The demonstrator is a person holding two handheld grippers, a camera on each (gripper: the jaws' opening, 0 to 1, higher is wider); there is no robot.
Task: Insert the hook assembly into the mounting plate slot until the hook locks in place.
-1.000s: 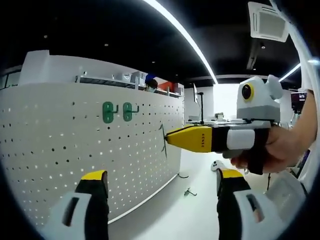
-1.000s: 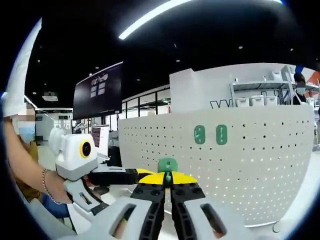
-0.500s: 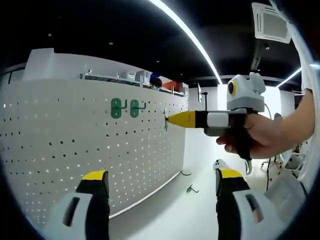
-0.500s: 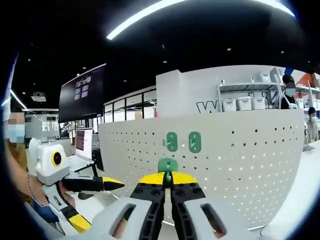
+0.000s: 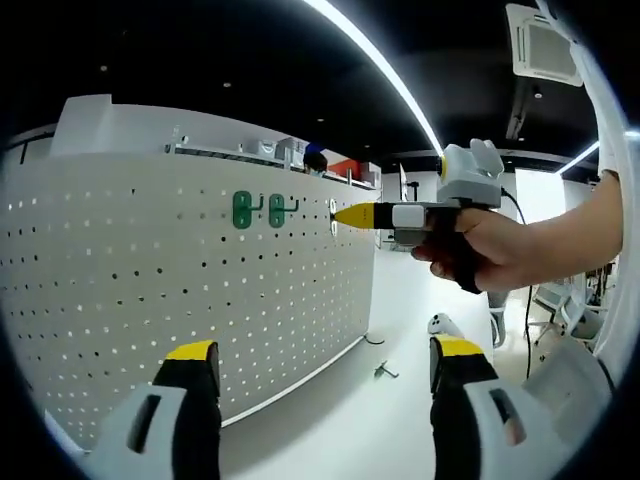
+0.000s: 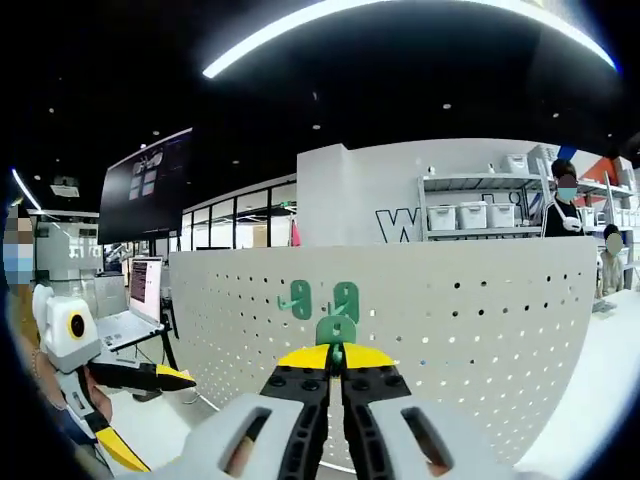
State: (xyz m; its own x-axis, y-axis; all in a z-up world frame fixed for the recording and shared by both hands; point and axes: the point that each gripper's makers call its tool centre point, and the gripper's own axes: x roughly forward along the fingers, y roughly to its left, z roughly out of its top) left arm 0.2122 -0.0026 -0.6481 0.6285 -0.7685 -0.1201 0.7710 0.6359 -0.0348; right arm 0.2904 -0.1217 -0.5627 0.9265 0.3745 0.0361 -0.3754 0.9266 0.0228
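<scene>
Between the right tool's (image 6: 336, 356) closed tips sits the green hook (image 6: 336, 329).

The left hand-held gripper (image 5: 315, 365) has two thick jaws with black bodies, yellow caps at the tips and pale grey housings below, each housing cut by a dark slot. The right hand-held gripper (image 6: 336, 355) has the same make: yellow tips, black ribbed jaw blocks, light grey slotted shells. From the side, in the left gripper view, its body is white and grey with a black strap over the person's hand (image 5: 490, 245). A thin bracelet (image 6: 40, 365) circles the left wrist.
</scene>
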